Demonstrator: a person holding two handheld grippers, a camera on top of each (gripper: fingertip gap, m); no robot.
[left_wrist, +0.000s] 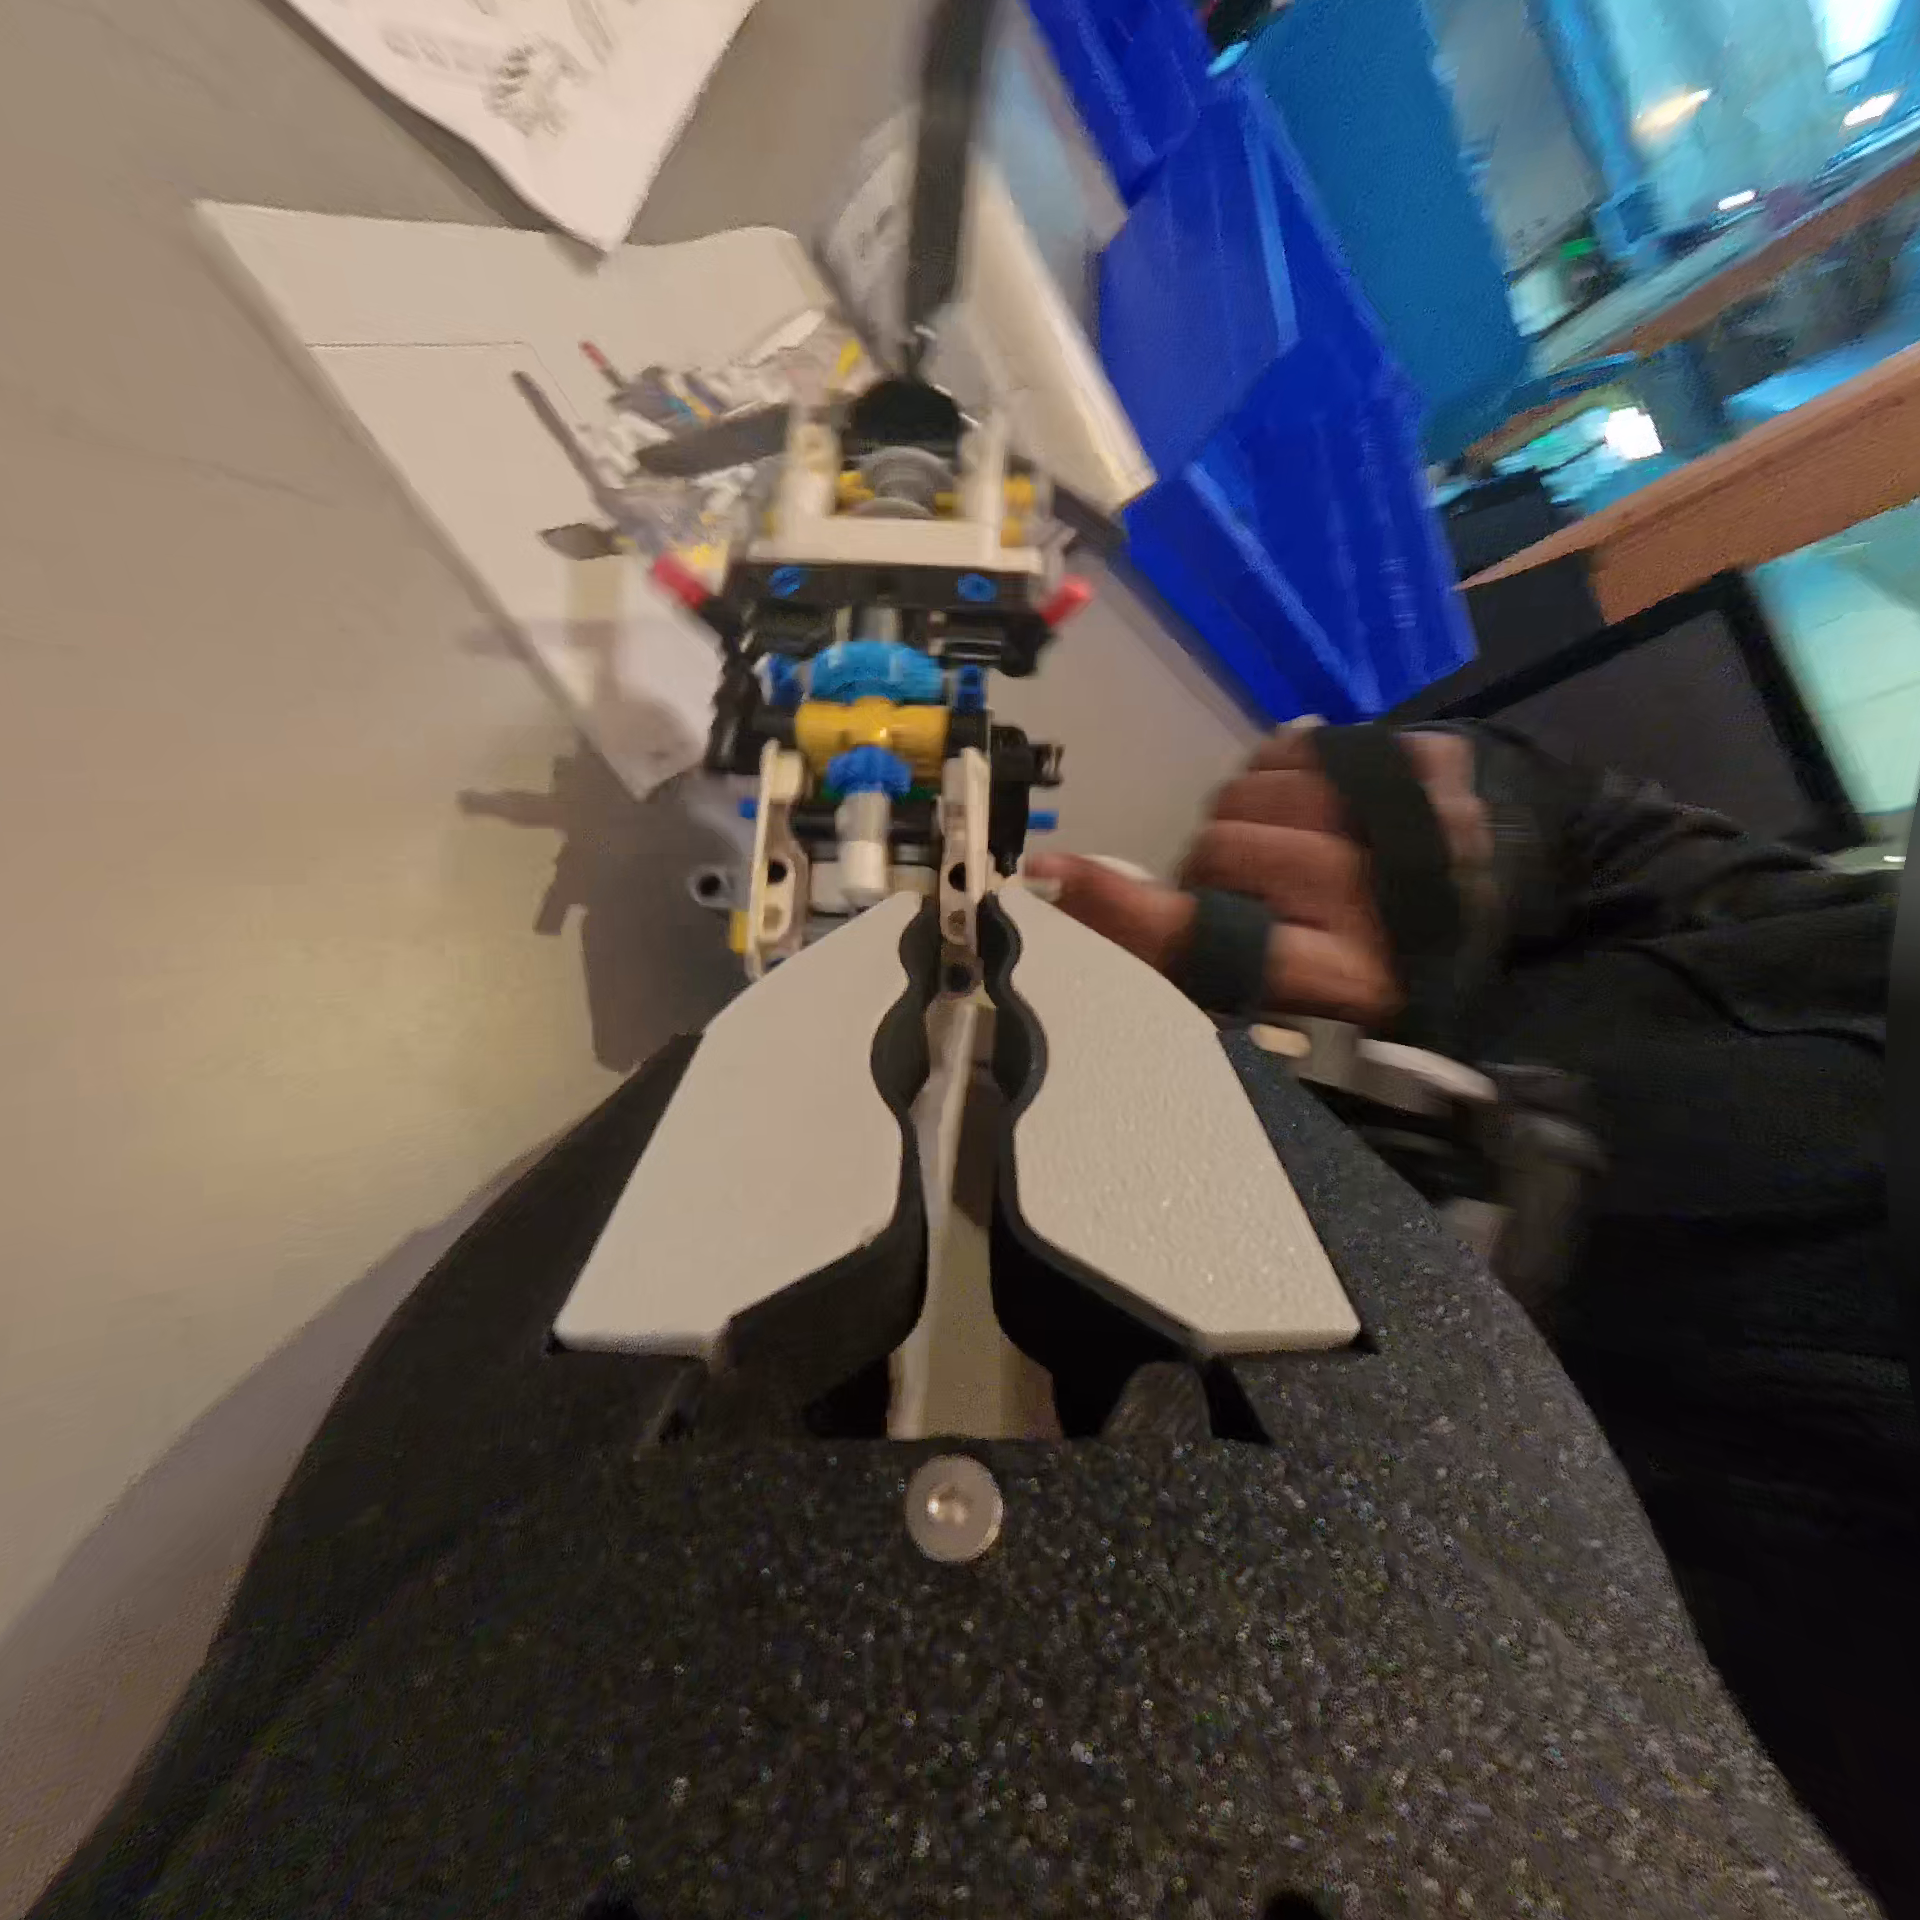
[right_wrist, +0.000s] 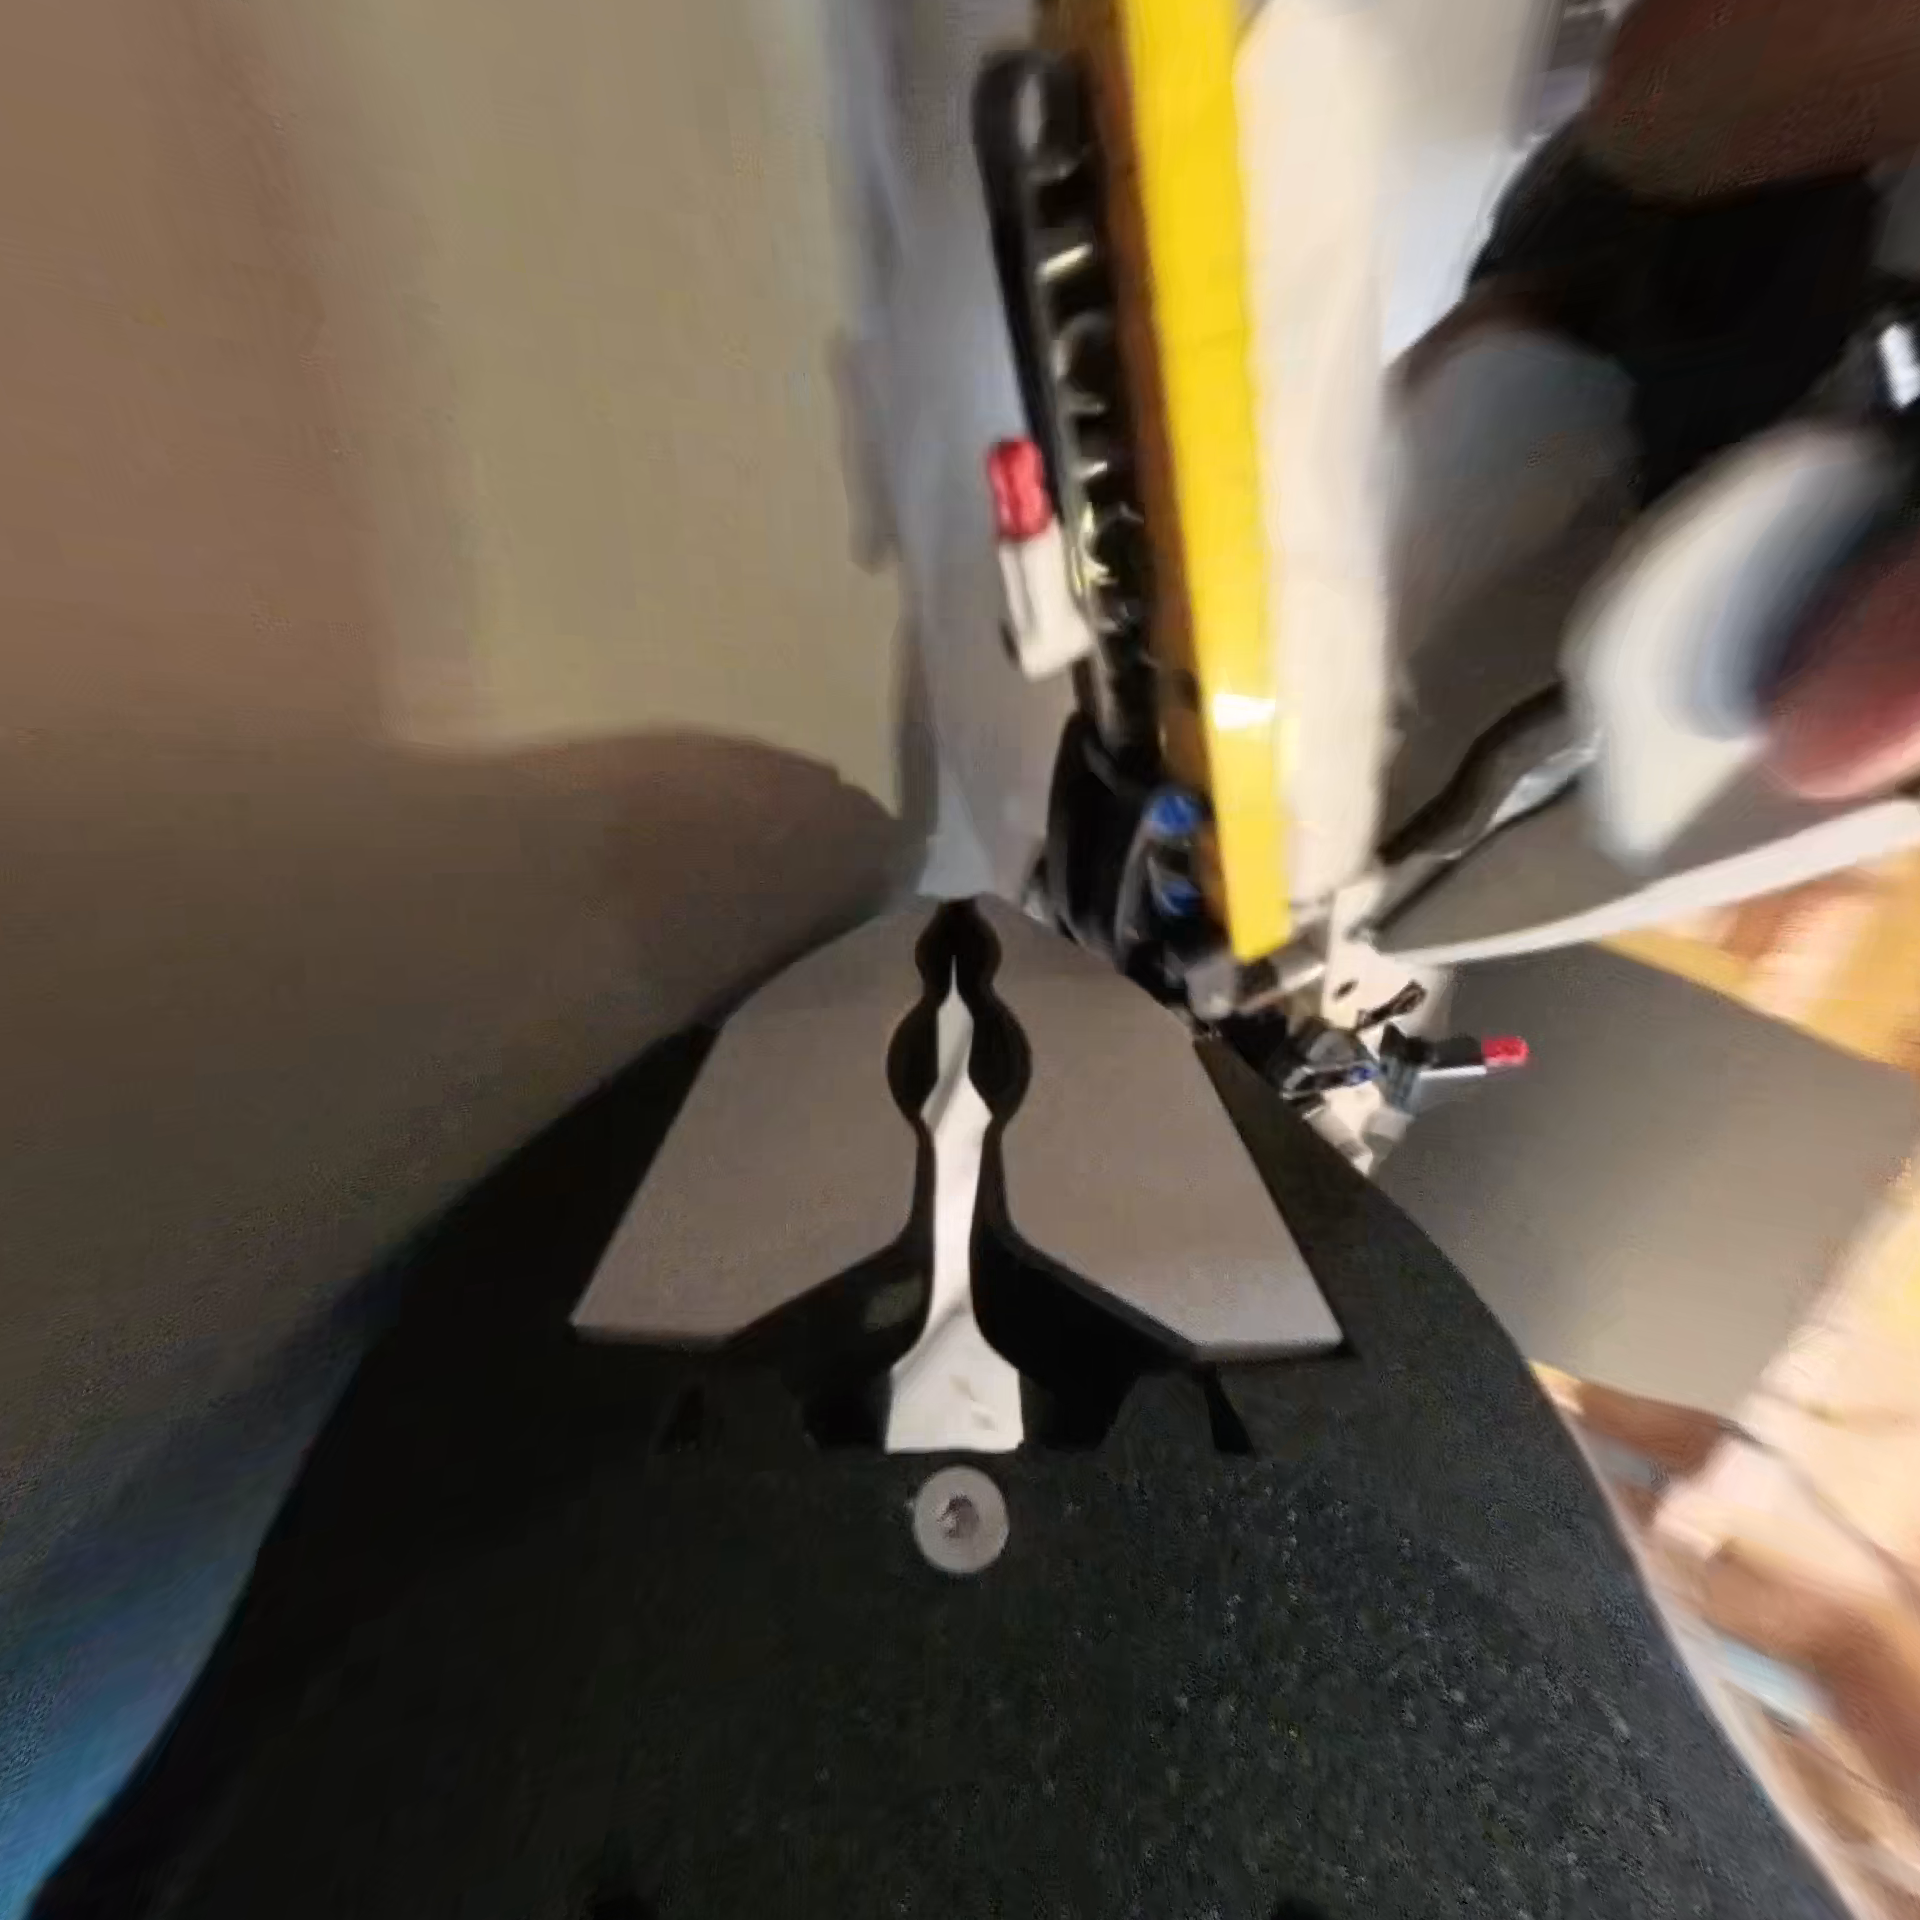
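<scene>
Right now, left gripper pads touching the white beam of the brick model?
Touching. In the left wrist view, the left gripper has its black pads closed on the model's white beam from both sides.

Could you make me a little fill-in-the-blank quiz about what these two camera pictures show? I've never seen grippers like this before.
1. The left gripper is clamped on a ____ beam of the toy brick model.
2. The right gripper has its fingers ____, with nothing between them.
3. Beside the right gripper stands a long ____ panel of the model.
4. Behind the model stand bright ____ bins.

Missing words: white; shut; yellow; blue
</scene>
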